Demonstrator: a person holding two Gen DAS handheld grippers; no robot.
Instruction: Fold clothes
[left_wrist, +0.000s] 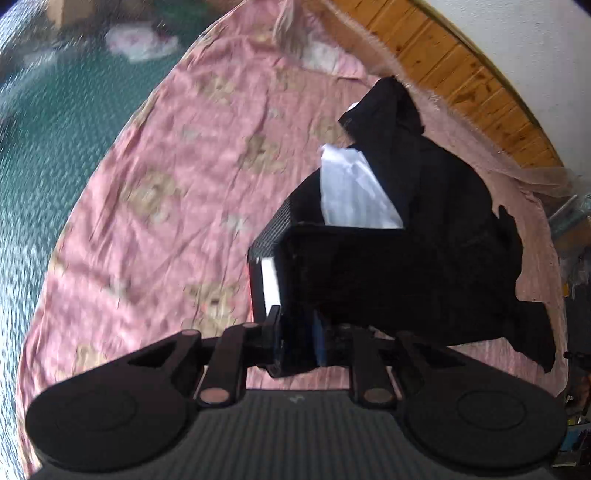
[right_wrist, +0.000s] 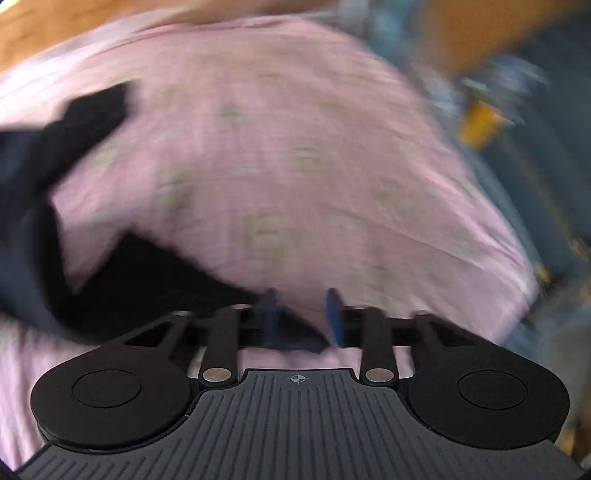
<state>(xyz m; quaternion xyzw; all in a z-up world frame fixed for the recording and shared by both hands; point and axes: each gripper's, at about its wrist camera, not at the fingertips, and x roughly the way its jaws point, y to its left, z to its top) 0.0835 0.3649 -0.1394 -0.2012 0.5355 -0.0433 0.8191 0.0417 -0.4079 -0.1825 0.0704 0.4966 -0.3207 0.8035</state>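
A black garment (left_wrist: 424, 240) with a white inner panel (left_wrist: 351, 192) hangs lifted above a pink bedsheet (left_wrist: 166, 184). My left gripper (left_wrist: 299, 332) is shut on a folded edge of the black garment, which drapes over the fingers. In the blurred right wrist view the same black garment (right_wrist: 55, 177) trails at the left over the pink sheet (right_wrist: 295, 166). My right gripper (right_wrist: 301, 317) has its jaws apart, with a black corner of cloth lying low between them; whether it grips the cloth is unclear.
The pink sheet with bear prints covers a bed. A wooden headboard (left_wrist: 461, 74) and white wall lie at the far right. A green patterned cover (left_wrist: 48, 147) lies left. Cluttered items (right_wrist: 487, 122) stand beyond the bed's right edge.
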